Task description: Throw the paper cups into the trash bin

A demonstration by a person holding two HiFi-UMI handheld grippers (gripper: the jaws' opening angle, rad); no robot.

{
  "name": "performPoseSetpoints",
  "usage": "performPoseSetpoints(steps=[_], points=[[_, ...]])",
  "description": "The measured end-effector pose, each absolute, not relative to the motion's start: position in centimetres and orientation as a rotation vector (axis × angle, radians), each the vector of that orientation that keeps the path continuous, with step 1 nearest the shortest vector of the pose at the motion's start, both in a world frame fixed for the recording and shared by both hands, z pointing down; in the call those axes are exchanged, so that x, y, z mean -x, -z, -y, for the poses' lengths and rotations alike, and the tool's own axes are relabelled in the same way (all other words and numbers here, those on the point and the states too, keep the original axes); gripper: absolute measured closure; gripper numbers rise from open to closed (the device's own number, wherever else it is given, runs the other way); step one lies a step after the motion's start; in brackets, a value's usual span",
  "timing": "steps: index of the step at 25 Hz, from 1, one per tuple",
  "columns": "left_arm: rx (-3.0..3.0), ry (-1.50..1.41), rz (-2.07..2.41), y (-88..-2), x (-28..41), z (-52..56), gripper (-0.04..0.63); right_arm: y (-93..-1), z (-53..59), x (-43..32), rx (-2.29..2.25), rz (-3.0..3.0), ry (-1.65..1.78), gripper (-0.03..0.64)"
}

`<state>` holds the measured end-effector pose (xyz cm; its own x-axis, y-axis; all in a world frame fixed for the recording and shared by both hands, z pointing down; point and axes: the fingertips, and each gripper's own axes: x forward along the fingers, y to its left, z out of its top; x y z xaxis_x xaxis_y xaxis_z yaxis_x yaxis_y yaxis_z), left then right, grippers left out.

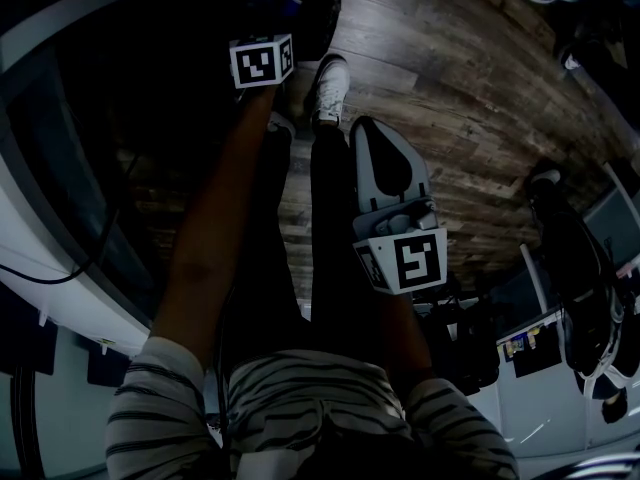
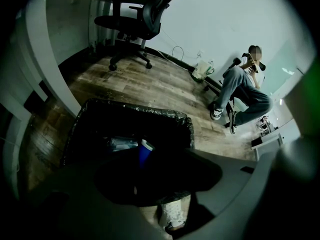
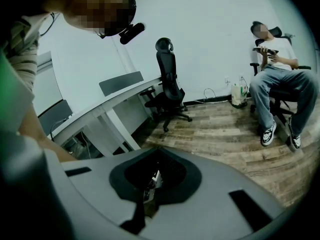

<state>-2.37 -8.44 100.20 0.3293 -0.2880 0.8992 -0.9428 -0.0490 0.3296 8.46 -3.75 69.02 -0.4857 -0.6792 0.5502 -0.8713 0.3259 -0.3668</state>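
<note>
My left claw hangs released, empty, above the bin, a blue cup inside it. My right claw is clenched on nothing above the floor.

Left gripper jaws apart; right gripper jaws together.
</note>
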Motion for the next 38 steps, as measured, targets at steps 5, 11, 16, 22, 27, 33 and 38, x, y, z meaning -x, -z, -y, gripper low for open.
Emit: performPoseSetpoints(steps=[5,11,16,22,27,33,38], points=[[-1.569,-0.780,1.173,-99.0,2.4,8.6,0.346,-68.5,3.5,-8.7,-1.392,2.296,-0.907,0.607],[-1.573,-0.756,1.200,-96.5,2.8,8.7,0.390,-67.5,3.4,-8.7,-1.403,2.298,-0.902,0.607],[-1.571,-0.745,1.227,-93.7,3.2,8.4,0.421,-66.0,3.5,-8.9,-1.421,2.300,-0.900,0.607],[-1.567,-0.733,1.268,-90.1,3.9,7.8,0.477,-63.5,3.8,-8.9,-1.437,2.316,-0.882,0.607],[-1.579,-0.694,1.344,-86.4,4.7,9.1,0.548,-61.8,3.8,-8.6,-1.447,2.322,-0.883,0.607],[-1.610,-0.636,1.368,-82.3,4.7,9.9,0.571,-59.5,4.0,-8.1,-1.449,2.333,-0.868,0.607],[-1.638,-0.603,1.386,-79.1,4.6,10.3,0.572,-57.7,4.6,-8.1,-1.456,2.352,-0.844,0.607]])
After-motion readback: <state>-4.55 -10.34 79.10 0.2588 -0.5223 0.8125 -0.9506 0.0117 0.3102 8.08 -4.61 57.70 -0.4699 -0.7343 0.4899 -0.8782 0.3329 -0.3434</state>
